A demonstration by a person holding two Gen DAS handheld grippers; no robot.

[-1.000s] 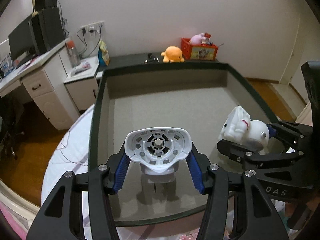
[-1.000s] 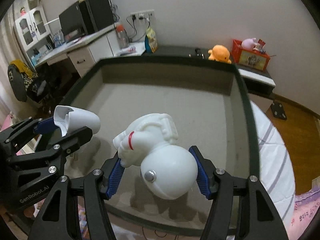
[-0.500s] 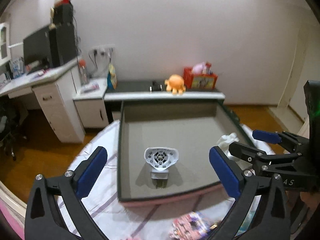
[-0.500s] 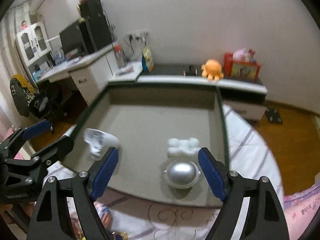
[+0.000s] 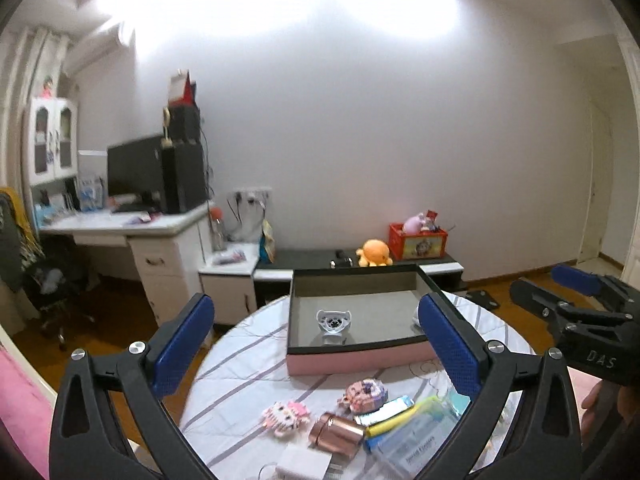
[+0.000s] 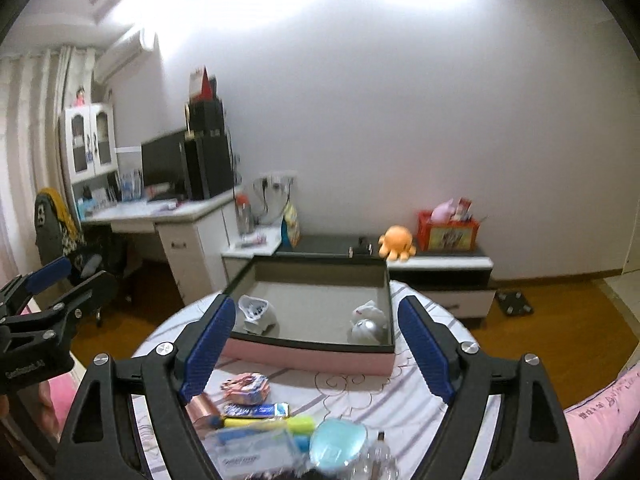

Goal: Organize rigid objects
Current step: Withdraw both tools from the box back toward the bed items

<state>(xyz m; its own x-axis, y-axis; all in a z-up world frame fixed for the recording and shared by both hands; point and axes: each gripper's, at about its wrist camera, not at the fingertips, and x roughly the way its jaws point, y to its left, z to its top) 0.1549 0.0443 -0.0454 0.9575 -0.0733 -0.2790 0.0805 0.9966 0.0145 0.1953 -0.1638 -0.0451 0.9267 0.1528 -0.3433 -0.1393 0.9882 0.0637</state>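
Observation:
A pink box [image 5: 360, 356] with a dark rim and grey floor stands on the round table; it also shows in the right wrist view [image 6: 312, 354]. Inside it lie a white fan-like piece [image 5: 333, 321] [image 6: 256, 312] at the left and a white astronaut figure [image 6: 367, 320] at the right, mostly hidden in the left wrist view. My left gripper [image 5: 314, 344] is open and empty, high and well back from the box. My right gripper [image 6: 316, 344] is open and empty too. Each gripper shows at the edge of the other's view.
On the table's near side lie pink block figures [image 5: 286, 416] [image 5: 364, 394], a copper cylinder [image 5: 334, 436], a yellow-green tube [image 6: 276, 424], a blue packet [image 6: 248, 456] and a light-blue round case [image 6: 338, 442]. A desk [image 5: 132, 224] and low cabinet [image 5: 360, 268] stand behind.
Both grippers let go of the white pieces in the box, opened wide, then drew back and up. The near side of the table has come into view.

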